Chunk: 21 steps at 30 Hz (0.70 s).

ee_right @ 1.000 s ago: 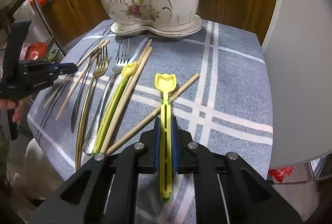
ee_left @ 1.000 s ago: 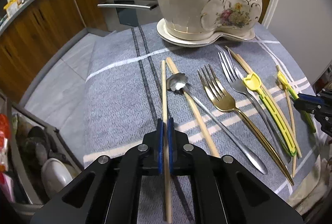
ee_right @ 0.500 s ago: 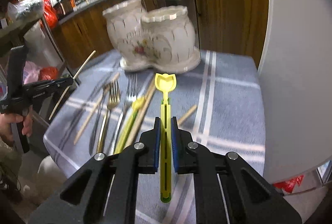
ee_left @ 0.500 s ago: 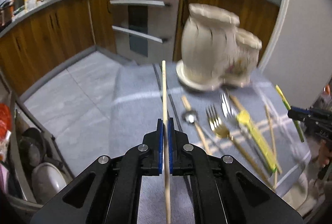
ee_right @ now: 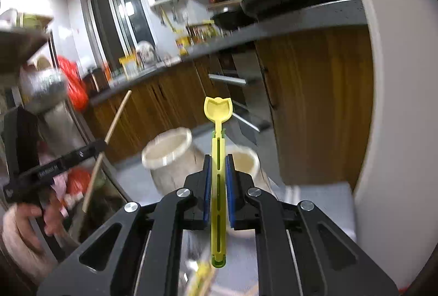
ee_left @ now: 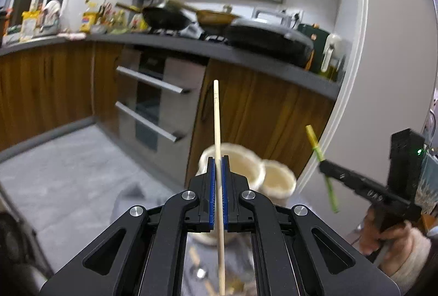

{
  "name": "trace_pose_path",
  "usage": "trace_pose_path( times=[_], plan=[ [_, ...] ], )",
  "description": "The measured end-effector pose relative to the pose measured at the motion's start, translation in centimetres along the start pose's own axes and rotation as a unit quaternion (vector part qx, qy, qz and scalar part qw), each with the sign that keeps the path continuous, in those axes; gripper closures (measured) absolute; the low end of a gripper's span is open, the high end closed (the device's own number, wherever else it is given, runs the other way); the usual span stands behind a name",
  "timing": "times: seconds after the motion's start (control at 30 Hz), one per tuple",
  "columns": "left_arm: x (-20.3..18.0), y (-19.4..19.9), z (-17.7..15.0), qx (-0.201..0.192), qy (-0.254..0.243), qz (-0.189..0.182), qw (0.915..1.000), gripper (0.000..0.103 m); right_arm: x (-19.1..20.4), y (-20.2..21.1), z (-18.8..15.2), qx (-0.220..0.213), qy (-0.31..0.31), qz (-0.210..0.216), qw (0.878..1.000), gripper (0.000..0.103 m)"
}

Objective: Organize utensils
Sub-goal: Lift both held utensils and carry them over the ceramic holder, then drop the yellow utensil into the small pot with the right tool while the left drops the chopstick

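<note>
In the left wrist view, the left gripper (ee_left: 218, 194) is pinching a wooden chopstick (ee_left: 217, 115) between its blue pads (ee_left: 210, 194), the stick running from six o'clock up to twelve o'clock, its tip showing against the wooden cabinets (ee_left: 262, 115). Just behind the pads, the cream ceramic holder (ee_left: 246, 167) is standing with two open mouths, the larger at center and the smaller (ee_left: 279, 179) toward three o'clock. At four o'clock the right gripper (ee_left: 324, 170) is showing in a hand (ee_left: 383, 235), gripping a yellow-green utensil (ee_left: 314, 142) tilted up toward eleven o'clock. Blurred cutlery is lying on the cloth-covered surface (ee_left: 241, 268) at six o'clock. An oven front (ee_left: 153, 109) is sitting at ten o'clock.

In the right wrist view, the right gripper (ee_right: 218, 186) is clamping the yellow-green utensil (ee_right: 218, 153) between its blue pads (ee_right: 207, 186), the yellow tulip-shaped end (ee_right: 218, 109) pointing to twelve o'clock. The ceramic holder (ee_right: 169, 148) is sitting behind it, one mouth toward ten o'clock and the other (ee_right: 243, 159) just right of the pads. At nine o'clock the left gripper (ee_right: 101, 146) is closing on the chopstick (ee_right: 115, 120), held aslant in the air, in the other hand (ee_right: 32, 219). The grey cloth of the surface (ee_right: 323, 200) is showing at four o'clock.
</note>
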<state>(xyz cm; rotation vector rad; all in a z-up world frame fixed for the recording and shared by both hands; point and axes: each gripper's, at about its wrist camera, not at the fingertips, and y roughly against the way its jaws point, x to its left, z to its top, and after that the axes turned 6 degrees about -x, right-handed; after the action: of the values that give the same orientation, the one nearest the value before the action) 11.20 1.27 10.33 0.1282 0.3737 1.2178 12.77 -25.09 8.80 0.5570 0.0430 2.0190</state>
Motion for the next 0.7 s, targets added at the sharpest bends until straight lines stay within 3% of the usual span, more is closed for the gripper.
trace_pose_path(
  times=[0.2, 0.37, 0.57, 0.7],
  plan=[
    [-0.7, -4.6, 3.1, -0.037, 0.004, -0.011, 0.9993, 0.098, -1.6, -4.1, 0.7, -0.031, -0.041, -0.004, 0.999, 0.093],
    [-0.9, -6.6, 3.7, -0.068, 0.014, -0.011, 0.9975, 0.098, -2.3, -5.6, 0.6, -0.054, -0.063, -0.008, 0.997, 0.093],
    [-1.4, -9.0, 2.2, -0.068, -0.014, 0.031, 0.9971, 0.098, -2.4, -7.2, -0.1, -0.048, -0.043, -0.032, 0.997, 0.093],
    [-1.1, -8.8, 1.5, -0.059, -0.016, 0.026, 0.9978, 0.098, -2.5, -7.1, -0.8, -0.039, -0.037, -0.033, 0.998, 0.093]
  ],
)
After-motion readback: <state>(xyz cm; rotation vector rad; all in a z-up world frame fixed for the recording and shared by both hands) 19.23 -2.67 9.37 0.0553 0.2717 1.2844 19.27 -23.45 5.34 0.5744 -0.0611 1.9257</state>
